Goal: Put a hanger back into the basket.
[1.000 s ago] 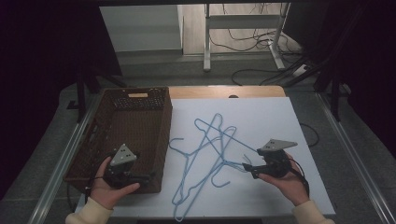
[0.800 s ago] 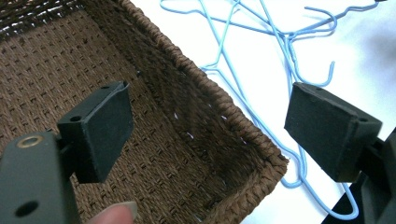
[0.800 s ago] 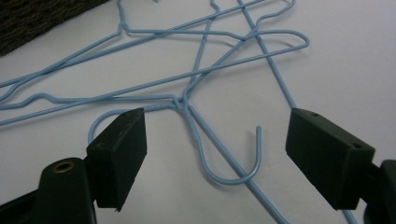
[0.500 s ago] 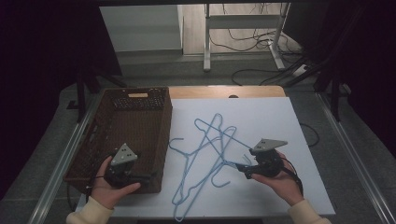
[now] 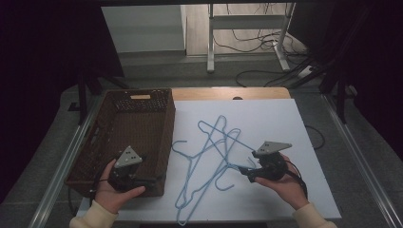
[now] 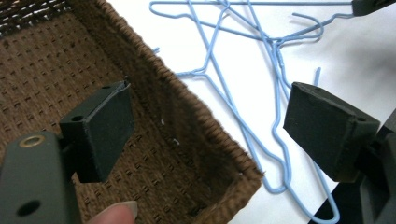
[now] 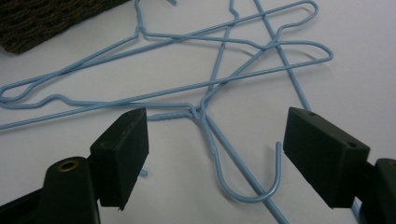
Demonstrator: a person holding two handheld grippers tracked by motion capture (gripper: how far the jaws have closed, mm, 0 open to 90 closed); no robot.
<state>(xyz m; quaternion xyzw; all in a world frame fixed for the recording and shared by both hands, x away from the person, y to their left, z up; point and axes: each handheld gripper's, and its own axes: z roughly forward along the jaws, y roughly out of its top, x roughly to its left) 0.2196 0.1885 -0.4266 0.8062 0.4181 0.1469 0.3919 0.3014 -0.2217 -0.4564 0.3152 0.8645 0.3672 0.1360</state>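
Several light-blue wire hangers (image 5: 214,154) lie tangled on the white table top (image 5: 271,118), just right of a brown wicker basket (image 5: 102,142). My right gripper (image 5: 243,171) is open at the right side of the pile. In the right gripper view, my right gripper (image 7: 215,140) has one hanger's twisted neck and hook (image 7: 252,196) between its jaws, and the pads are not touching the wire. My left gripper (image 5: 153,180) is open at the basket's near right corner. In the left gripper view, my left gripper (image 6: 210,121) has its jaws on either side of the basket wall (image 6: 205,128).
The basket's inside looks empty. The table's front edge runs just below both hands. A desk frame and floor cables (image 5: 256,42) lie beyond the far edge. The other gripper's tip (image 6: 373,4) shows at the top right of the left gripper view.
My right gripper has moved a little left, closer to the hanger pile. The left gripper and the hangers have stayed put.
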